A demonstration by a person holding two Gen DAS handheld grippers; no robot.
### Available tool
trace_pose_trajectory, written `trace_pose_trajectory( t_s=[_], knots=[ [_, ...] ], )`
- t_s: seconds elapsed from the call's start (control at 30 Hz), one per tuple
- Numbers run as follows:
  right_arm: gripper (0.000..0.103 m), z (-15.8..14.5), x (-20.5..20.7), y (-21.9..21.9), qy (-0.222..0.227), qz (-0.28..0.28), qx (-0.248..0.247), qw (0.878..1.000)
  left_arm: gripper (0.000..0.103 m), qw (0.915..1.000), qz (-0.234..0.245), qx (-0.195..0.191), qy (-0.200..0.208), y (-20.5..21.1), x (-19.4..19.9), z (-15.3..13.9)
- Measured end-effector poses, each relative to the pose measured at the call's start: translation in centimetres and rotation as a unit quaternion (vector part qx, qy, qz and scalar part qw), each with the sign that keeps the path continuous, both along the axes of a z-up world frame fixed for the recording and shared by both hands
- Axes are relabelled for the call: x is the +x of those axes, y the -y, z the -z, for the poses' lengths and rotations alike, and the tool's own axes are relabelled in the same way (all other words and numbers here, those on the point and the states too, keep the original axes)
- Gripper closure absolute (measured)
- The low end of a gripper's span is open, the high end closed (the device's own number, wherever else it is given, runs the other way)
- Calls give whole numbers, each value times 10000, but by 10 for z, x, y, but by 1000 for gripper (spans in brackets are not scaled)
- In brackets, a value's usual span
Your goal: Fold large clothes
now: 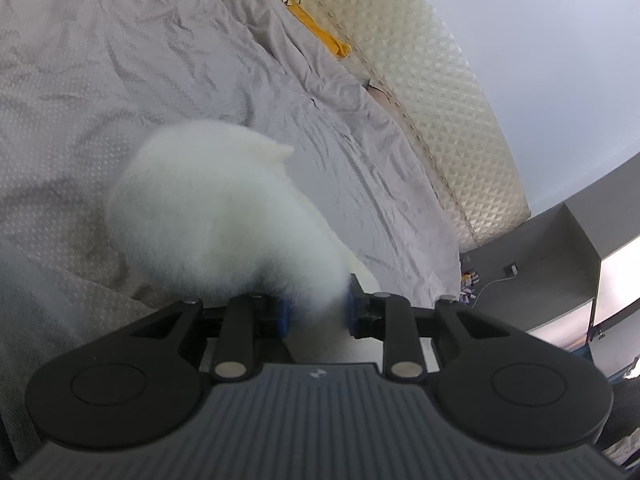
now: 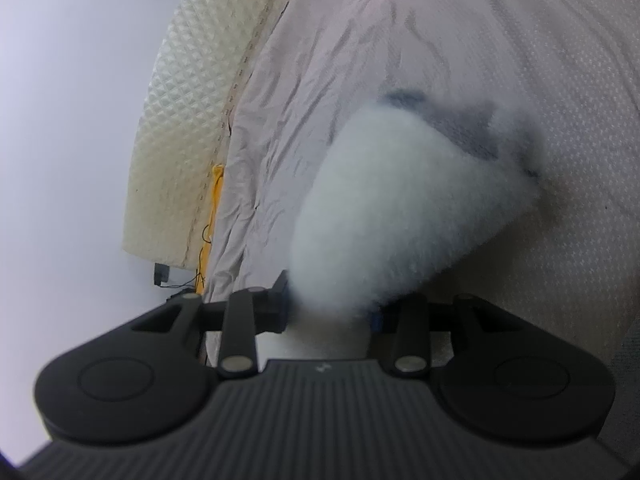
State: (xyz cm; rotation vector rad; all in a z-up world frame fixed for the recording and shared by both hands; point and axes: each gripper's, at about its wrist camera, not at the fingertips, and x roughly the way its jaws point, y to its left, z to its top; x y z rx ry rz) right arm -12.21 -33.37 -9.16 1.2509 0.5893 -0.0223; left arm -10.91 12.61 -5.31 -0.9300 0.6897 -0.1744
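1. I'm in a bedroom at home: a bed under a wrinkled grey sheet fills my view.
2. A bare quilted mattress leans against the white wall.
3. Grey shelving stands nearby.

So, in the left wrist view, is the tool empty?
No, the left tool has white fluffy fabric pinched between its blue pads, above the wrinkled grey bedsheet.

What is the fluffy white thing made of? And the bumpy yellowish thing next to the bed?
The fluffy white garment looks like soft fleece or fake fur: its edges are fuzzy and hairy, with no shine. Both grippers pinch it. The bumpy cream mattress looks like quilted cloth over padding, maybe foam, going by its raised diamond pattern. The sheet under the garment looks like thin, matte, wrinkly woven cloth.
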Motion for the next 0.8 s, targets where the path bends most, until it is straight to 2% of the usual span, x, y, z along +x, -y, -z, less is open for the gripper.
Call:
trace_pose_trajectory(
  t_s=[0.07, 0.13, 0.2, 0.3, 0.43, 0.6, 0.8],
  knots=[
    [54, -2, 1, 2, 102, -51, 79, 9999, 73, 10000, -37, -39, -38, 0, 2, -2],
    [41, -6, 1, 3, 244, -53, 139, 9996, 71, 9999, -37, -45, -102, 2, 8, -4],
    [35, -10, 4, 3, 436, -90, 201, 9988, 69, 9998, -62, -72, -156, 3, 16, -7],
    [35, -12, 14, 4, 505, -94, 297, 9982, 64, 9998, -37, -103, -176, 3, 34, -14],
    [35, -15, 31, 9, 557, -41, 407, 9976, 51, 9998, 152, -109, -92, 5, 56, -26],
    [35, -21, 52, 10, 586, -31, 390, 9975, 50, 9995, 284, -130, -38, 5, 83, -32],
    [35, -17, 90, 10, 532, -42, 205, 9984, 50, 9994, 288, 84, -175, 14, 126, -29]
  ],
)
